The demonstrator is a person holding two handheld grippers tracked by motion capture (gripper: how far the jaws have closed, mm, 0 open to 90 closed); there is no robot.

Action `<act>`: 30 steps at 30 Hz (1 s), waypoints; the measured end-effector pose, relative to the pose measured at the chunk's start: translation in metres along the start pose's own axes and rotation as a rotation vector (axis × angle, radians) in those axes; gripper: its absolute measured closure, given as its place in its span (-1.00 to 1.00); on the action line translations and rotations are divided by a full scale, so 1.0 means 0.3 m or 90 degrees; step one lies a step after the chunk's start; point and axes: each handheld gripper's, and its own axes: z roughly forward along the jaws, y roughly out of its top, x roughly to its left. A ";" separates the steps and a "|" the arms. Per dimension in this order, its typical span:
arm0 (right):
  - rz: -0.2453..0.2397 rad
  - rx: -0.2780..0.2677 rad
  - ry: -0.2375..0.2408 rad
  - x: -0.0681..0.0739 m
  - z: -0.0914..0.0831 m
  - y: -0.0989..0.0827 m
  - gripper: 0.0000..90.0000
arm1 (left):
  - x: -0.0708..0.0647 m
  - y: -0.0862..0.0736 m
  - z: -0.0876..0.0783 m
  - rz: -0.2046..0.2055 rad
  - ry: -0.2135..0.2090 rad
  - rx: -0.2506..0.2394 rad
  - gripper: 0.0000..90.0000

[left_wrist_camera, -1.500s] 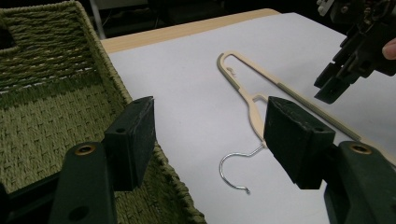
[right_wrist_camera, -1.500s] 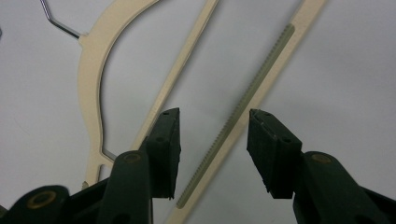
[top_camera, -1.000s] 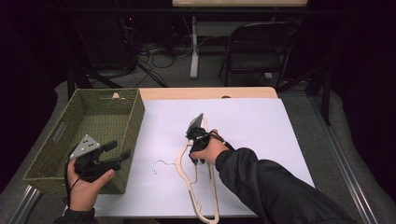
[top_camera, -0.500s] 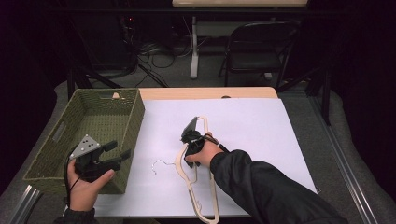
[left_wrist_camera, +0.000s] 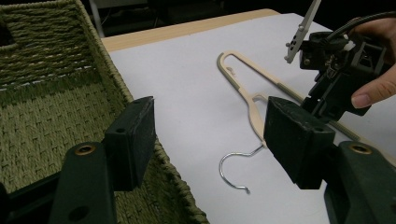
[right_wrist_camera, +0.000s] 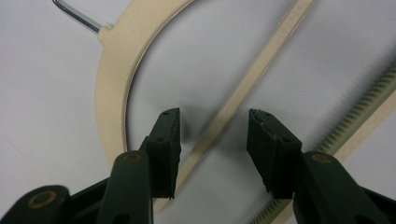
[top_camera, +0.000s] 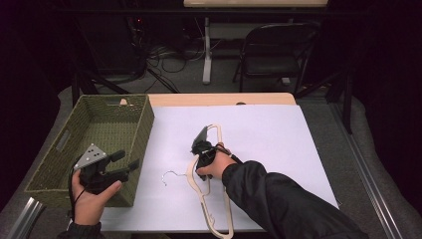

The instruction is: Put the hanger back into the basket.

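Overhead, a cream hanger (top_camera: pixel 205 185) lay flat on the white sheet covering the bench (top_camera: pixel 278 144), beside a green woven basket (top_camera: pixel 99 130); the right tongs (top_camera: pixel 203 135) pointed down over it, their tips too dark to read, while the left tongs (top_camera: pixel 127 164) hung apart and empty by the basket's near corner. From the left gripper view, the hanger (left_wrist_camera: pixel 250 88) showed its wire hook (left_wrist_camera: pixel 233 165) free on the sheet, its far end cut off behind the right tongs (left_wrist_camera: pixel 327 100). From the right gripper view, the jaws had just been narrowing yet stood apart, straddling a thin bar of the hanger (right_wrist_camera: pixel 243 88) without pressing it. It looked light, stiff and rather slick; that thin bar seemed a fair hold.
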 end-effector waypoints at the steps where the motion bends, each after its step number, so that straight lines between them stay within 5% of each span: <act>1: -0.003 0.005 0.002 -0.001 -0.001 0.000 0.23 | 0.000 0.000 0.000 0.000 0.000 0.000 -0.24; 10: -0.003 0.012 -0.015 -0.002 -0.002 0.001 0.58 | 0.002 -0.001 -0.001 -0.001 0.001 -0.001 -0.24; 13: 0.020 0.002 -0.002 -0.013 0.003 -0.002 0.62 | 0.002 0.000 -0.002 -0.001 0.000 -0.001 -0.24; 19: 0.042 0.048 -0.001 -0.048 -0.015 -0.002 0.75 | 0.001 0.000 0.000 0.000 0.001 -0.002 -0.24; 20: 0.054 0.033 0.015 -0.054 -0.012 -0.008 0.78 | 0.000 0.000 -0.001 0.000 0.000 0.000 -0.24; 24: 0.036 0.070 0.001 -0.089 -0.032 -0.021 0.88 | -0.004 0.001 -0.001 0.002 0.000 -0.001 -0.24; 25: 0.039 0.039 0.006 -0.095 -0.019 -0.034 0.89 | -0.005 0.001 0.000 0.002 0.001 -0.002 -0.24; 27: 0.045 0.057 0.001 -0.119 -0.029 -0.048 0.89 | -0.008 0.002 0.001 0.004 -0.001 -0.003 -0.24; 30: 0.051 0.031 0.013 -0.129 -0.026 -0.058 0.90 | -0.012 0.003 0.002 0.007 -0.002 -0.002 -0.24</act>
